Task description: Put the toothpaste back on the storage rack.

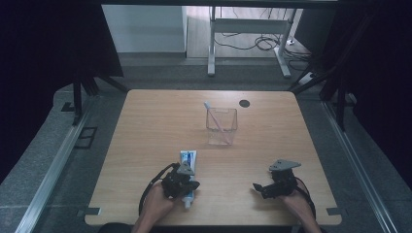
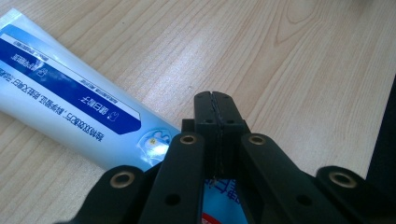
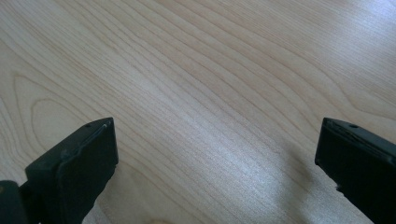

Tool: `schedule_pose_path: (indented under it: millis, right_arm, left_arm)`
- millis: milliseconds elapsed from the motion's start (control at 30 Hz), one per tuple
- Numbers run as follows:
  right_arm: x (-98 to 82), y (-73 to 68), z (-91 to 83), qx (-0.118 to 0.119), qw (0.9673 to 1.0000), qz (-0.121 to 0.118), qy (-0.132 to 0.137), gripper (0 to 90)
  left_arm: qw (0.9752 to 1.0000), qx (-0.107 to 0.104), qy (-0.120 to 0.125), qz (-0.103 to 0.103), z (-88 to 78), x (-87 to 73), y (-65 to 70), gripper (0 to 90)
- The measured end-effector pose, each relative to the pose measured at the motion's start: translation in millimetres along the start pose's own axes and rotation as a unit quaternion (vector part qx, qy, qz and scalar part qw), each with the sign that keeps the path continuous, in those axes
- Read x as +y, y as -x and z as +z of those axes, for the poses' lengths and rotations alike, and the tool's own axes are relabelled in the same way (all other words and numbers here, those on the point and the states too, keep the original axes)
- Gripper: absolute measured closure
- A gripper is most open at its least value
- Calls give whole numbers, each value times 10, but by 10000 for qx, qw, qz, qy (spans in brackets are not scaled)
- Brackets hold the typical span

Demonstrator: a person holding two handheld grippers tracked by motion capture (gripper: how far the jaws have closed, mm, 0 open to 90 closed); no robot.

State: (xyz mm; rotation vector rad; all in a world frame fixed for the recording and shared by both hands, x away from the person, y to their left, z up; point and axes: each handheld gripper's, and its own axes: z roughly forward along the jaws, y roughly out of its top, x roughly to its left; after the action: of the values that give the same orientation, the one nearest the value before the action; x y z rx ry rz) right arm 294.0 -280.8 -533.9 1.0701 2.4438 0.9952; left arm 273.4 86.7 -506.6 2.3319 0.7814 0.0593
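Note:
A white and blue toothpaste tube (image 1: 188, 158) lies flat near the table's front, its cap end toward the person. My left gripper (image 1: 193, 184) sits over the tube's near end. In the left gripper view the jaws are pressed together with nothing between them, and my left gripper (image 2: 215, 100) is shut just above the tube (image 2: 70, 107), which passes underneath. My right gripper (image 1: 256, 187) rests low at the front right, pointing left. In the right gripper view its jaws stand wide apart over bare wood, so my right gripper (image 3: 217, 140) is open and holds nothing.
A clear square cup (image 1: 221, 127) stands past the middle of the wooden table (image 1: 145, 145), with a toothbrush (image 1: 213, 114) leaning in it. A small black round hole (image 1: 244, 103) marks the far edge. Dark curtains flank both sides.

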Motion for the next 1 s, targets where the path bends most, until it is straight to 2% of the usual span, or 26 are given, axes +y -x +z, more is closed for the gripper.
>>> schedule_pose_path:
  millis: [133,567,1000]
  right_arm:
    - [0,-1,-1,0,10000,-5,-1,0]
    - [-6,-2,7,19,10000,-18,-48,0]
    - [-7,-4,9,13,10000,-20,-40,0]
  left_arm:
    - [10000,-4,-13,-12,-14,-18,-21,897]
    - [9997,151,-185,73,-104,-96,-107,896]
    - [9989,325,-342,49,-180,-164,-199,896]
